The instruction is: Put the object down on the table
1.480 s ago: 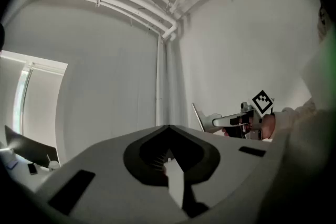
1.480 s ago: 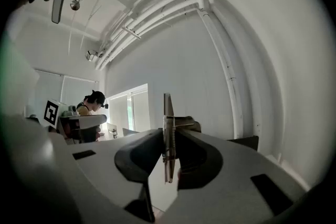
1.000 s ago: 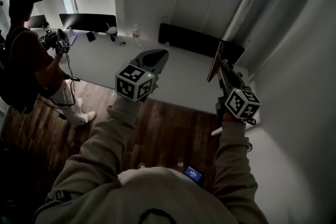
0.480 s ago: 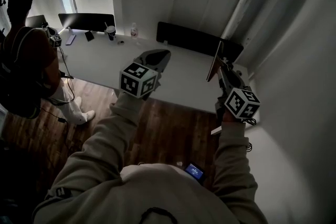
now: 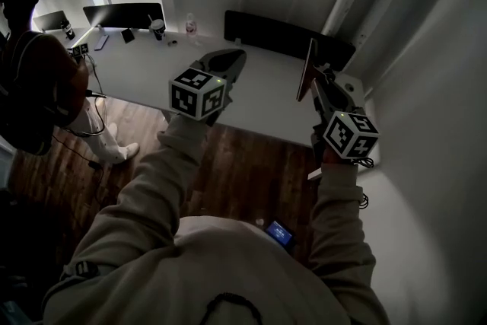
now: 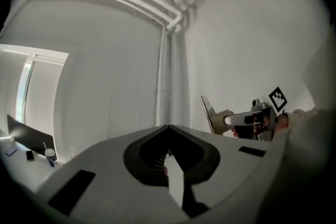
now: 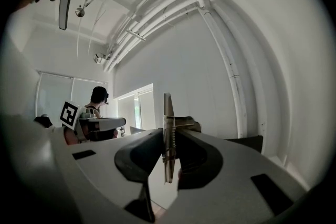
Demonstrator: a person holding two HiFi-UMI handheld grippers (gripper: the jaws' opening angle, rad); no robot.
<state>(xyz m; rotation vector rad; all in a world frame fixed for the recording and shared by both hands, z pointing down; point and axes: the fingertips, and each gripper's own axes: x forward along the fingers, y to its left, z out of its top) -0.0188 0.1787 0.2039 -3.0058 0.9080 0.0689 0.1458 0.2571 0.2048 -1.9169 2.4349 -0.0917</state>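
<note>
Both grippers have eased forward over the near edge of the table [image 5: 137, 84]; your left gripper [image 5: 227, 61] is closed and empty, your right gripper [image 5: 318, 81] clamps the upright board [image 5: 307, 66].

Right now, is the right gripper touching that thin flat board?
Touching. In the right gripper view, the right gripper has its jaws pressed against both faces of the thin flat board, which stands upright and edge-on between them.
</note>
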